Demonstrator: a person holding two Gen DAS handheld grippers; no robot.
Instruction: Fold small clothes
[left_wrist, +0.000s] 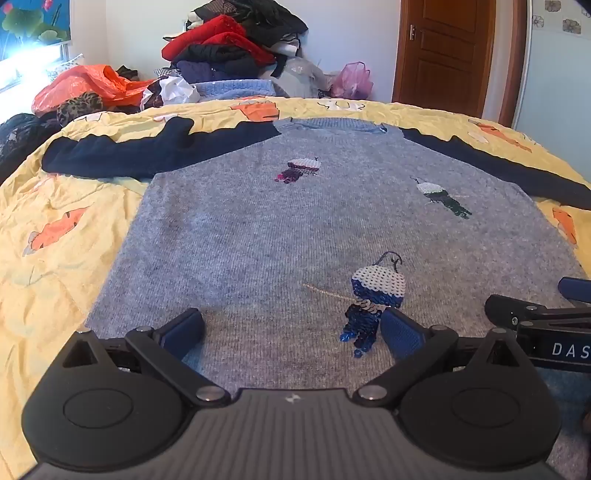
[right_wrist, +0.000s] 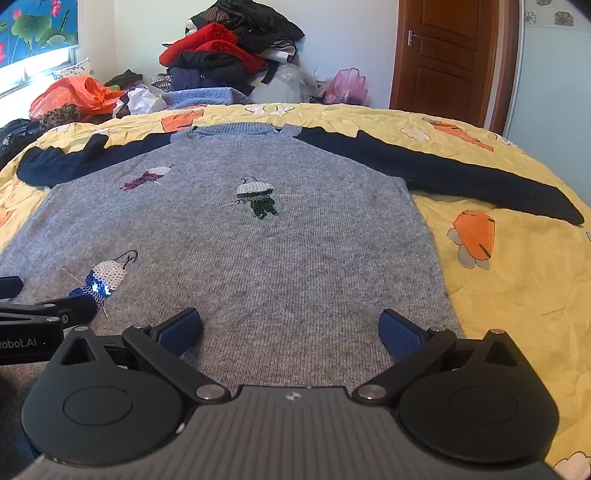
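A small grey knit sweater (left_wrist: 258, 229) with navy sleeves and three sequin figures lies flat, front up, on the yellow bedspread (left_wrist: 55, 236); it also shows in the right wrist view (right_wrist: 258, 251). Both sleeves are spread out sideways. My left gripper (left_wrist: 291, 330) is open and empty, hovering over the sweater's lower hem on the left half. My right gripper (right_wrist: 290, 330) is open and empty over the hem's right half. Each gripper shows at the edge of the other's view.
A tall pile of clothes (left_wrist: 236, 48) and an orange plastic bag (left_wrist: 85, 85) sit past the far edge of the bed. A pink bag (right_wrist: 347, 85) and a brown door (right_wrist: 450, 55) stand at the back right. Bedspread (right_wrist: 517, 258) extends right of the sweater.
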